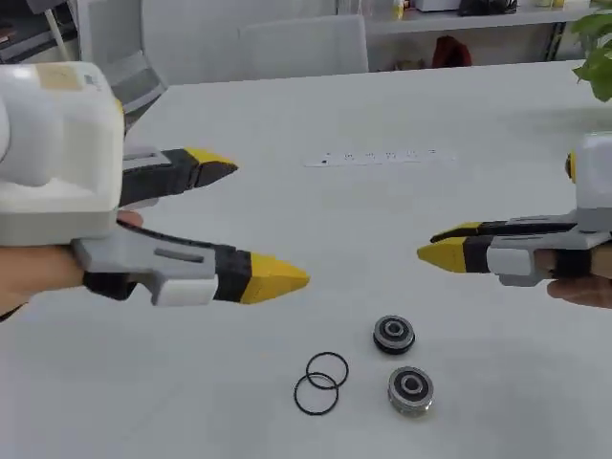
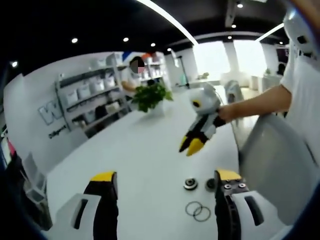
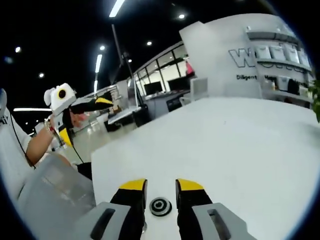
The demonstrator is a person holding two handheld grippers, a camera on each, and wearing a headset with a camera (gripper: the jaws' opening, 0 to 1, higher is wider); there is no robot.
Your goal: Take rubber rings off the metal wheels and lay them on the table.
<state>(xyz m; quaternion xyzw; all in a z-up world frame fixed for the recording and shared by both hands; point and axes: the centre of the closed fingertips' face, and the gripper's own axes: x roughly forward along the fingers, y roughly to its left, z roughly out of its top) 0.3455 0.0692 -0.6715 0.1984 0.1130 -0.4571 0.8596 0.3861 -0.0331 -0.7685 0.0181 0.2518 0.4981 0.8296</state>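
Two metal wheels [image 1: 393, 334] [image 1: 410, 390] lie on the white table near its front, and two loose black rubber rings [image 1: 327, 369] [image 1: 316, 394] lie overlapping just left of them. My left gripper [image 1: 260, 222] hovers above and left of them, jaws wide open and empty. My right gripper [image 1: 435, 244] hovers above and right of the wheels, jaws a narrow gap apart with nothing in them. The left gripper view has the wheels [image 2: 190, 183] and rings [image 2: 197, 211] ahead of its jaws, with the right gripper [image 2: 190, 146] beyond. In the right gripper view a wheel [image 3: 160, 206] lies on the table below the gap.
A pale strip of print [image 1: 382, 156] lies mid-table. A grey chair [image 1: 301, 43] stands behind the far edge and a green plant [image 1: 598, 57] at the right corner. Shelves [image 2: 92, 97] and a person [image 2: 135, 75] are past the table.
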